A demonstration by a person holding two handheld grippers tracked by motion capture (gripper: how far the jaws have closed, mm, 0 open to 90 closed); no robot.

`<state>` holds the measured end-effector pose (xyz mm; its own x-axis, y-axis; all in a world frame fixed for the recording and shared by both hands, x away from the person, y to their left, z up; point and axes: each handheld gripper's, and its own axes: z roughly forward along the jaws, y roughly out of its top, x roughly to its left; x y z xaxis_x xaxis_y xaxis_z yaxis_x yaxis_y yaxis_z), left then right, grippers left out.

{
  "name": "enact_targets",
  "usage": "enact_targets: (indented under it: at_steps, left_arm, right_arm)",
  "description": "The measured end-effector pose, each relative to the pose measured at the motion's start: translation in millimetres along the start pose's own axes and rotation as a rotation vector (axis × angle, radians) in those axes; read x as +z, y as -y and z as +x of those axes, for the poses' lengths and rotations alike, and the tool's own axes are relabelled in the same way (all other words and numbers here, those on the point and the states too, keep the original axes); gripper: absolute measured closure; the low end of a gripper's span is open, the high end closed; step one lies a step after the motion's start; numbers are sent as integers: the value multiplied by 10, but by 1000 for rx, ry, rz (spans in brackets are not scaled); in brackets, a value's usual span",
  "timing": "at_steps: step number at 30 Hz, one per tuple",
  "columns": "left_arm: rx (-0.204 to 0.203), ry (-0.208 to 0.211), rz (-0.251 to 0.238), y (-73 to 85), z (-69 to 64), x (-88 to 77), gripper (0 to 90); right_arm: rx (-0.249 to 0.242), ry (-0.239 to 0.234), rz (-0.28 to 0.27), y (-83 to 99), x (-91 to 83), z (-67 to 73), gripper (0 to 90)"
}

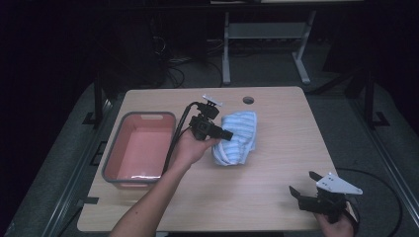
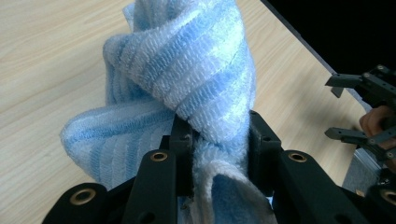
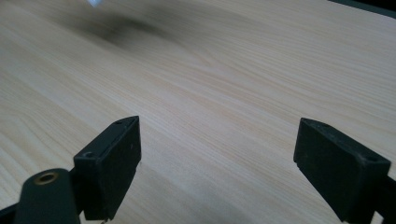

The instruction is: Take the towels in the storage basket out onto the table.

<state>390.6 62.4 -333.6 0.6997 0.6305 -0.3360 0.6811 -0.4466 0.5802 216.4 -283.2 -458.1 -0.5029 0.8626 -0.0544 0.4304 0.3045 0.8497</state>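
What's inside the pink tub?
The pink tub looks empty in the high view: just its bare pink bottom with a shiny glare near the front. The near wall hides a thin strip of the floor, so that bit cannot be checked.

dim room, lit tabletop, blurred far wood.

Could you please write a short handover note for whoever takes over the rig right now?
Left gripper: fingers shut on the blue striped towel, pinching a bunched fold; the left gripper view confirms cloth between the fingers.
Right gripper: open, holding nothing, at the near right corner of the table.
Things: the towel lies crumpled mid-table, just right of the grey bin with the pink inside, which looks empty.
Done: towel grasped.
Left: probably lift it and move it into the bin; whether it has left the table yet cannot be told.
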Motion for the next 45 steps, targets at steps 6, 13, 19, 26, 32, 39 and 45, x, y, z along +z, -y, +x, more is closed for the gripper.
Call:
enact_targets:
  at_steps: [6,13,19,26,32,39,45]
  left_arm:
    - [-15,4,33,8,-19,205,683]
    - [-29,18,54,41,-31,364,680]
    - [-38,19,66,85,-4,506,679]
    - [-47,11,78,94,-19,660,676]
    - [-35,0,94,104,-46,738,670]
    - [-29,-1,108,130,-60,805,650]
    - [-21,-14,102,143,-73,828,604]
  right_arm:
    - [1,-1,0,-1,-1,-2,145]
    - [3,-3,-2,-4,2,1,145]
    - [0,-4,2,-3,3,8,145]
    - [-3,-4,1,0,1,5,145]
    - [-3,-5,2,2,4,7,145]
    - [-4,-6,6,-1,5,13,145]
    - [-5,-6,6,-1,8,10,145]
